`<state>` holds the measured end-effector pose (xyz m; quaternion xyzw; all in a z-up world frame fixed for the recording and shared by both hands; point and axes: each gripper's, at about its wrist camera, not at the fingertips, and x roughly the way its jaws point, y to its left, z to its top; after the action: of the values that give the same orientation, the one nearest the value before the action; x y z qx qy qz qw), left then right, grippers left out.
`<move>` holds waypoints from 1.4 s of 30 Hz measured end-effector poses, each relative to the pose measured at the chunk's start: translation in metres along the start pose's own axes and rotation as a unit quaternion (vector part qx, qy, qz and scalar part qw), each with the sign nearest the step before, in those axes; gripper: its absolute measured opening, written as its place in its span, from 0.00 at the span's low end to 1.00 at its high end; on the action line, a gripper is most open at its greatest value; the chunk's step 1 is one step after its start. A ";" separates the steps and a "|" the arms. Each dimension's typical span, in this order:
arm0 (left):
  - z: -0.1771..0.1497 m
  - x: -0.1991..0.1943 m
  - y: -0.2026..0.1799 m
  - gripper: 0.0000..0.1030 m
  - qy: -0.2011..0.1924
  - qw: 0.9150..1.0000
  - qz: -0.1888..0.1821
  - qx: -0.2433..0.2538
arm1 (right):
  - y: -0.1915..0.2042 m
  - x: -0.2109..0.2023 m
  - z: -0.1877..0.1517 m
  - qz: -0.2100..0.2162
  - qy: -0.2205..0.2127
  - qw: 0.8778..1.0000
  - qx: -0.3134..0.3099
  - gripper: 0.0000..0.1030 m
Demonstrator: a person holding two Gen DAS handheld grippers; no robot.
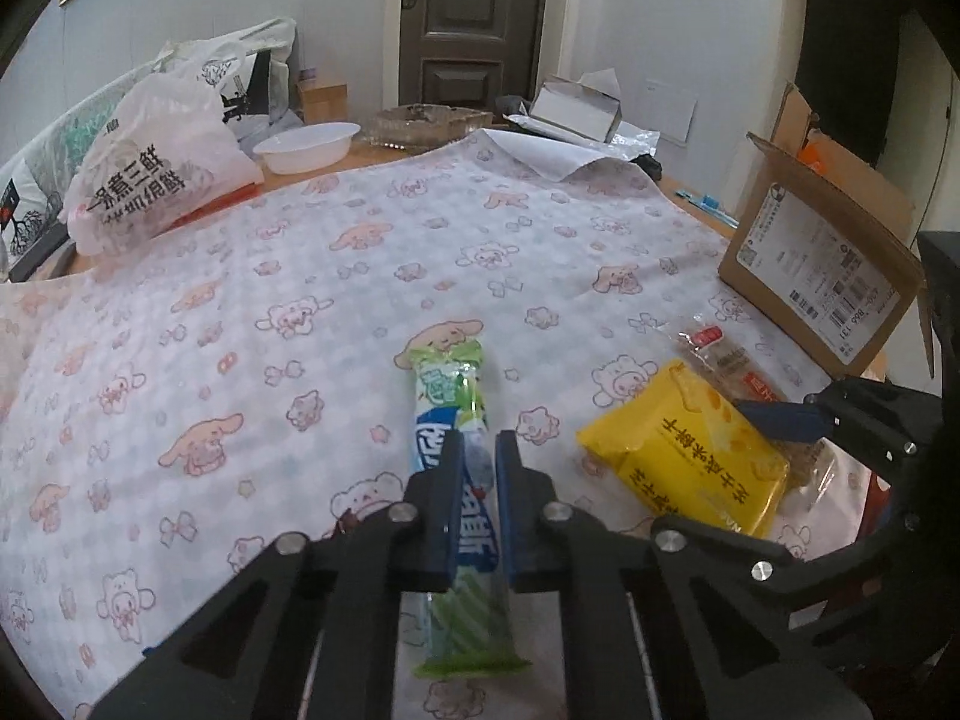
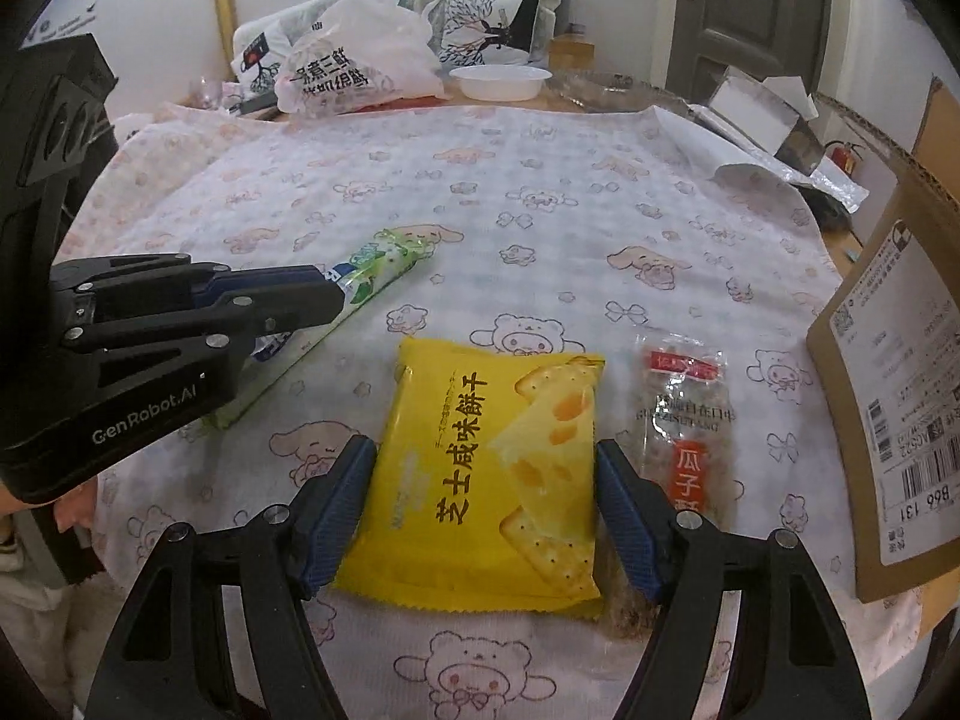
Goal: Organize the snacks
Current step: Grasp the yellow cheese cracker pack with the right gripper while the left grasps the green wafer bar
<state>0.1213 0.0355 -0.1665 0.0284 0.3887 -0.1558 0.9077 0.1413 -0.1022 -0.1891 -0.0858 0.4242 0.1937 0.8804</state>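
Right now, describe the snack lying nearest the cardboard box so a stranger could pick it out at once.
Start at the open cardboard box on the right edge of the cartoon-print tablecloth. Just left of it lies a clear-wrapped seed bar, beside the yellow cheese cracker packet. Unlike that opaque packet and the long green stick pack, it is see-through, with red labels over brown contents.

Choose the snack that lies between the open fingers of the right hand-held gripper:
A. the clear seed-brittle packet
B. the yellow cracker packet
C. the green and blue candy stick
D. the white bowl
B: the yellow cracker packet sits between the spread fingers of the right hand-held gripper.
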 end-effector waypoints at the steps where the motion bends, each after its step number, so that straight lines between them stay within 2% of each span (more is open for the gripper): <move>1: 0.000 0.000 0.000 0.08 0.000 1.000 0.003 0.000 | 0.001 0.000 0.000 -0.001 0.000 1.000 -0.002 0.68; 3: 0.000 -0.002 0.003 0.08 0.001 1.000 0.007 -0.007 | 0.000 0.001 0.000 0.000 -0.001 1.000 -0.003 0.68; 7: -0.001 -0.003 0.004 0.23 0.006 1.000 0.003 -0.013 | 0.001 0.000 0.000 0.000 -0.003 1.000 -0.004 0.68; 10: -0.003 -0.004 -0.003 0.39 0.011 1.000 -0.006 0.000 | 0.001 0.000 0.000 0.002 -0.003 1.000 -0.003 0.68; 14: -0.004 0.003 -0.006 0.39 0.022 0.999 0.026 0.006 | 0.002 0.000 0.000 0.007 -0.003 1.000 -0.001 0.68; 18: -0.004 0.005 0.004 0.36 0.023 0.999 0.010 -0.021 | 0.000 -0.001 -0.001 0.009 -0.005 1.000 -0.001 0.68; 20: -0.005 0.006 0.002 0.23 0.023 0.999 0.023 -0.015 | 0.000 -0.001 -0.001 0.008 -0.004 1.000 0.000 0.68; 24: -0.004 0.007 0.001 0.23 0.023 0.999 0.025 -0.014 | 0.001 0.000 -0.002 0.004 -0.005 1.000 -0.003 0.66; 28: -0.006 0.000 0.004 0.22 0.026 0.999 0.009 -0.030 | 0.001 -0.007 -0.001 -0.003 -0.016 1.000 -0.001 0.66; 31: -0.008 -0.014 0.002 0.22 0.018 0.999 0.011 -0.030 | 0.005 -0.020 0.002 0.003 -0.034 0.999 -0.007 0.66; 42: 0.002 -0.102 -0.022 0.22 -0.054 0.998 0.020 -0.026 | 0.014 -0.099 0.013 0.011 -0.124 0.992 -0.036 0.66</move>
<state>0.0497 0.0409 -0.0911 0.0038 0.3424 -0.1290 0.9306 0.0886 -0.1116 -0.1031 -0.0878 0.3054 0.2278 0.9204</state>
